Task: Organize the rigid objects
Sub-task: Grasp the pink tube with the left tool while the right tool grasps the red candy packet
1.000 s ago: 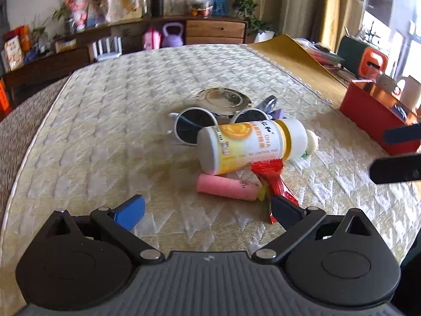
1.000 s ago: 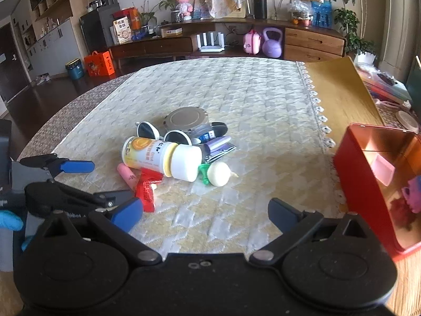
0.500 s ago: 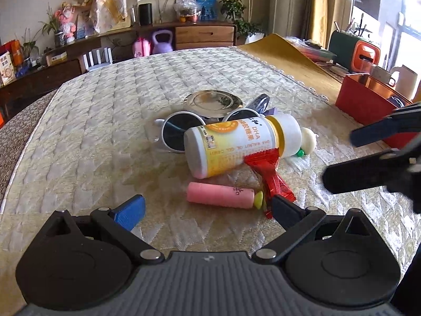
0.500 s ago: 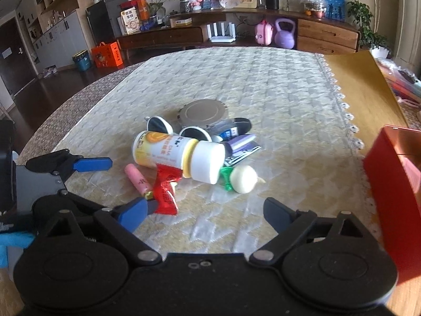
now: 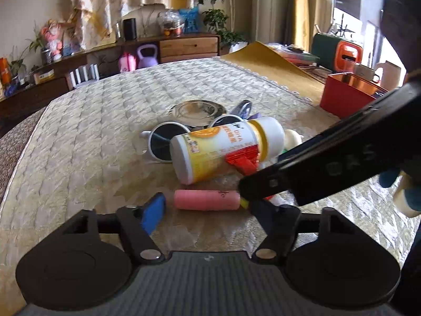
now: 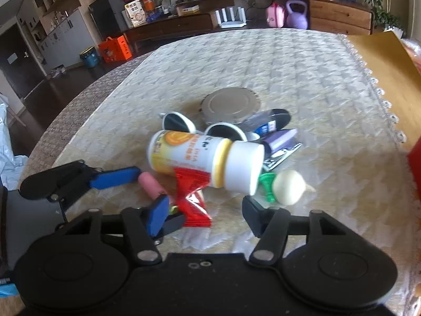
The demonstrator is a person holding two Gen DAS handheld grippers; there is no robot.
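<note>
1. The table [image 6: 302,60], covered with a quilted cream cloth, carries one cluttered heap near its middle; a red bin [image 5: 347,96] stands well apart at the table's right edge and is probably where the items go.
2. The white-and-yellow bottle [image 6: 200,158] lies on its side across the heap, its cap toward the bin side. A round metal lid [image 6: 230,105] and sunglasses [image 6: 179,122] lie behind it, toward the far edge.
3. The right gripper [image 6: 205,213] hovers low over the near side of the heap. Its fingers are half spread and have just been closing, with the red wrapped candy [image 6: 193,192] lying in front of the gap; no pad presses on it.
4. The left gripper [image 5: 208,210] has its fingers partly spread around the pink cylinder [image 5: 206,199], one at each end. They have just been closing, and I cannot tell whether the pads touch it yet.
5. To do this step well, I would close squarely on the cylinder's ends and lift straight up, because the candy and bottle lie touching or just beside it.
6. The two grippers crowd each other; taking turns seems safer.
7. Against the earlier frames, both pairs of fingers stand narrower, and the right gripper has come in much closer, now crossing the left camera's view.
</note>
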